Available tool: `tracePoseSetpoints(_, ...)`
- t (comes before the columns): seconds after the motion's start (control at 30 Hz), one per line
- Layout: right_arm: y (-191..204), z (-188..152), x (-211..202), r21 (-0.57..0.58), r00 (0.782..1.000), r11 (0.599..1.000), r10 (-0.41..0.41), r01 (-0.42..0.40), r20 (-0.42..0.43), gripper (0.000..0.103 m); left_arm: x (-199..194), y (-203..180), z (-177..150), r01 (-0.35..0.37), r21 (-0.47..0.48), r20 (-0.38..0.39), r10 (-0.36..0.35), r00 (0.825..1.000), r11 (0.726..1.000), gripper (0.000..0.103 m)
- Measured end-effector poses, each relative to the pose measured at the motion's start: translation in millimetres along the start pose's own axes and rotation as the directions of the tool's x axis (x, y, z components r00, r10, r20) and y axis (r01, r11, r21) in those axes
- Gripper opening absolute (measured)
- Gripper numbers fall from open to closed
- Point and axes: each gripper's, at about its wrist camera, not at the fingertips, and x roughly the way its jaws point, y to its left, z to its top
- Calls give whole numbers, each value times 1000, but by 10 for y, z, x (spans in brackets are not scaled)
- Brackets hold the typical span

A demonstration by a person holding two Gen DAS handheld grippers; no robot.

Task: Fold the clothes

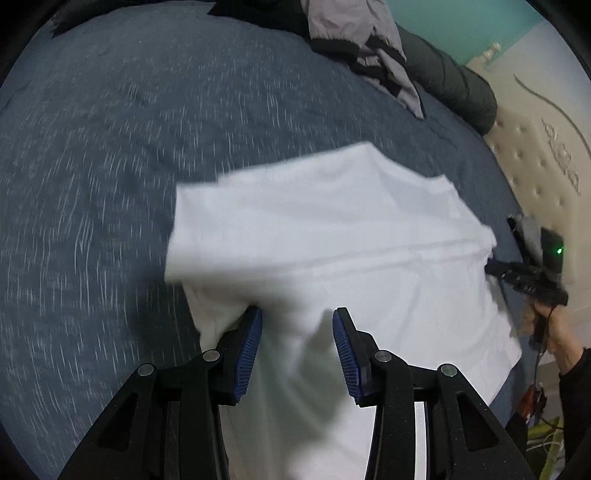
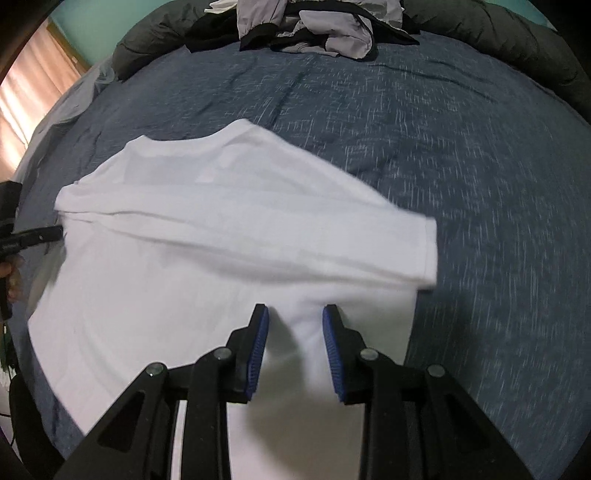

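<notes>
White shirt (image 2: 221,258) flat on blue bed (image 2: 443,166), one sleeve folded across; further folds left. Left tongs (image 1: 297,347) and right tongs (image 2: 295,343) released, above shirt. Unfolded pile (image 2: 314,29) at 12 o'clock.

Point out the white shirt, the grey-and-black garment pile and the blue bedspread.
white shirt (image 2: 207,258), right wrist view, on its folded body.
grey-and-black garment pile (image 2: 314,29), right wrist view, on grey fabric.
blue bedspread (image 1: 110,147), left wrist view, bare part.
</notes>
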Motion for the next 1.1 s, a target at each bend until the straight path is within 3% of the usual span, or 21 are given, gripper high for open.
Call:
tracePoseSetpoints(0.5,-385,435,-36,84,994,995,-67,59,89,30,-19,116,607,-80,15,93,78,993,997,44)
tracePoseSetpoints(0.77,-597,535,-120,148,988,987,-80,59,136,31,-119,268,827,-100,-39,160,104,982,994,44)
tracePoseSetpoints(0.87,-639,492,-143,157,986,987,-66,42,152,48,-223,361,819,-85,-61,196,96,976,994,59)
tracePoseSetpoints(1.1,-799,383,-79,189,987,982,-35,4,159,50,-234,602,684,-41,-97,180,58,982,994,60)
